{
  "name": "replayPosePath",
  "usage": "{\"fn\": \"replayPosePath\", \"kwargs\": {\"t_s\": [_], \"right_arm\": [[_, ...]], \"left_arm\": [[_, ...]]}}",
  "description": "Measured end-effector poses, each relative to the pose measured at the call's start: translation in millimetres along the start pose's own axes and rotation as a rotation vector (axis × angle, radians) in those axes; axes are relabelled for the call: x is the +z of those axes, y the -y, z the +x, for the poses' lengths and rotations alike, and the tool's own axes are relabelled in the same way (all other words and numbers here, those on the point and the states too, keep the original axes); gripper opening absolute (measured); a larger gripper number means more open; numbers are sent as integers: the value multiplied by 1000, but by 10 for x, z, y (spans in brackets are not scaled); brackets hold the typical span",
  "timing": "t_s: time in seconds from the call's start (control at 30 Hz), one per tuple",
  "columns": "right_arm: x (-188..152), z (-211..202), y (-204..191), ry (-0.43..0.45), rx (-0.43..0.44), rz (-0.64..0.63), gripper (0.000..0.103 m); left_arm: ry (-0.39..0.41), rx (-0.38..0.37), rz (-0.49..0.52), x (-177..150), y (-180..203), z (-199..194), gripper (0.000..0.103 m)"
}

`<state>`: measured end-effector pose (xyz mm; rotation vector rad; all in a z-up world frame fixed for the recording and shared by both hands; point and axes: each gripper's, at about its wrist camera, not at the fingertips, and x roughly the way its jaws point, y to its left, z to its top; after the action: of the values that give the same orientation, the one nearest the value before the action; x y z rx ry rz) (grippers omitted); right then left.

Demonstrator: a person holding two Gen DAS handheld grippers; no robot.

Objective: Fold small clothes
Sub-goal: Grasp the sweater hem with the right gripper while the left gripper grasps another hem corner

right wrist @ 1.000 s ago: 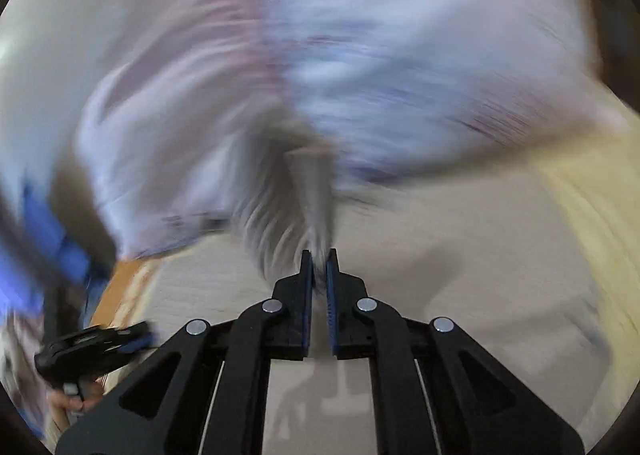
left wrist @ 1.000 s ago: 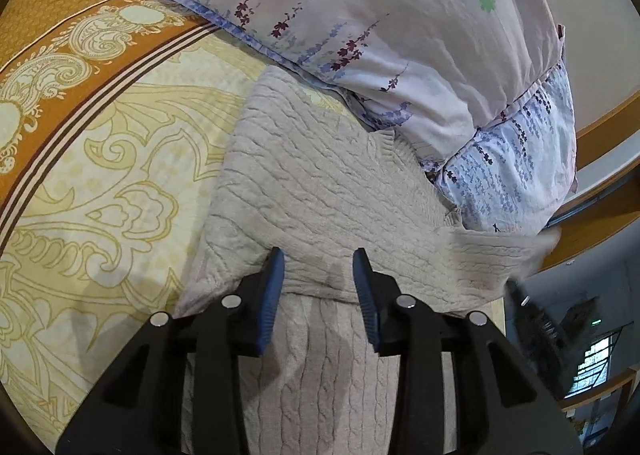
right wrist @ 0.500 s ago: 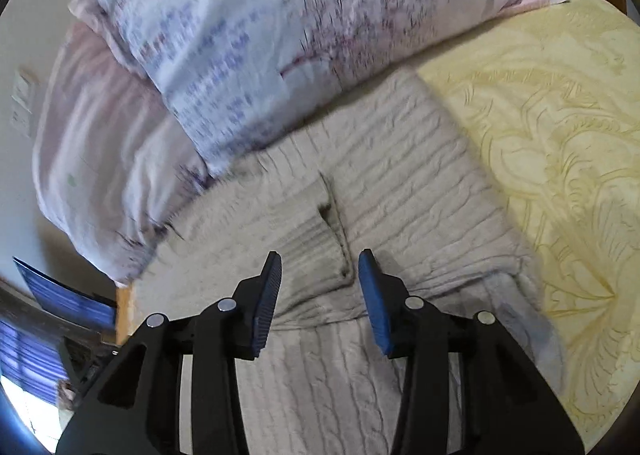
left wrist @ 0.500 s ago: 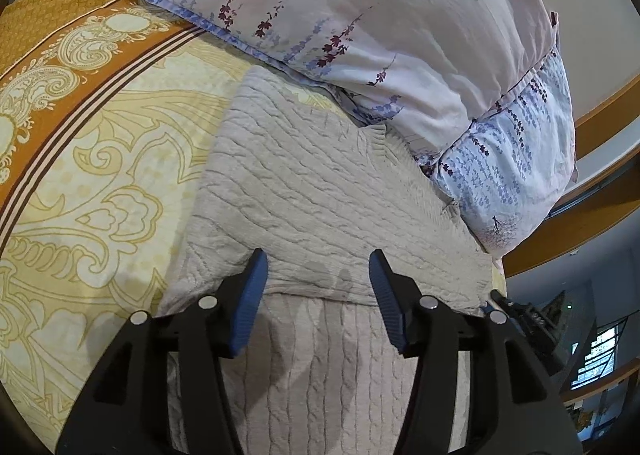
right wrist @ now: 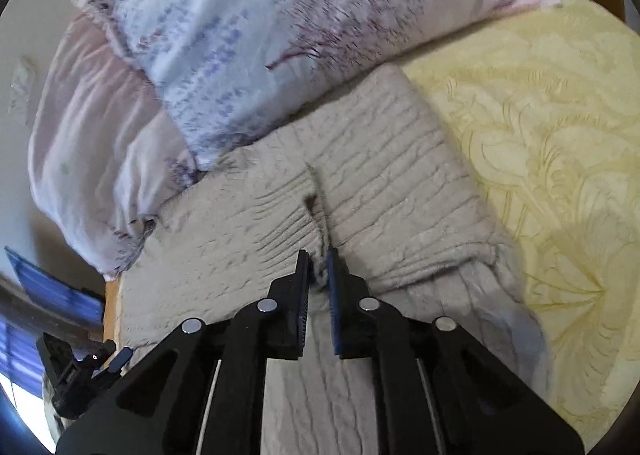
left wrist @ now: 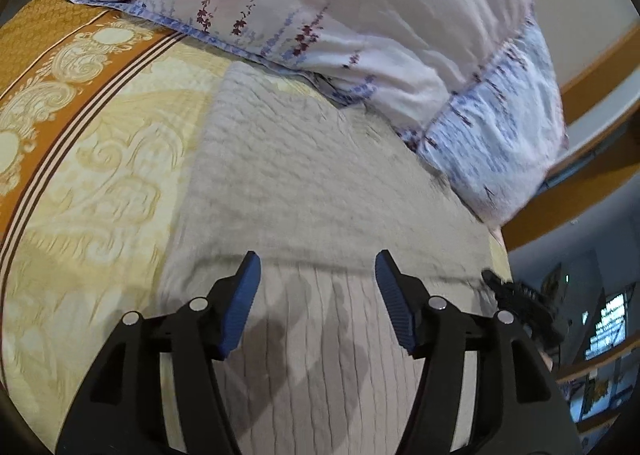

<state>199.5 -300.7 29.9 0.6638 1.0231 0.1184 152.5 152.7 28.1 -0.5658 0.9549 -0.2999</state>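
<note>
A beige cable-knit sweater lies on the bed with both sleeves folded across its body. My left gripper is wide open and empty, just above the folded sleeve's lower edge. In the right wrist view the sweater shows the two sleeve cuffs meeting at the middle. My right gripper is nearly closed on the ribbed cuff of the left-hand sleeve, where the cuffs meet.
Two floral pillows lie against the sweater's far edge; they also show in the right wrist view. The yellow patterned bedspread spreads to the left, with an orange border. The other gripper shows at the right edge.
My left gripper has opened wider over the folded sleeve. My right gripper laid the sleeve across the sweater, opened, and has now closed on the cuff.
</note>
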Motion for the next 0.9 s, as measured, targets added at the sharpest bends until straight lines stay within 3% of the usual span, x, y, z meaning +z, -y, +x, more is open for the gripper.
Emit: {"fn": "replayPosePath", "kwargs": {"t_s": [0.07,0.13,0.27,0.57,0.7,0.9], "right_arm": [[-27,-232,-10,19,58,-43,47],[-93,-466,52,39,82,-74,61],[-264,-828,380,-4,88,-67,61],[-850,-1233,954,-99,84,30,56],[-1032,-1309,974,-131,172,35,52],[-1306,-1256,920,-221,326,28,42]], "left_arm": [[5,-7,37,-108,-7,-152,60],[21,15,75,-256,-62,-346,60],[31,46,88,-553,-255,-643,60],[-6,-16,56,-1125,-431,-873,57],[-2,-50,61,-1252,-407,-903,53],[-43,-173,56,-1526,-372,-909,39]]}}
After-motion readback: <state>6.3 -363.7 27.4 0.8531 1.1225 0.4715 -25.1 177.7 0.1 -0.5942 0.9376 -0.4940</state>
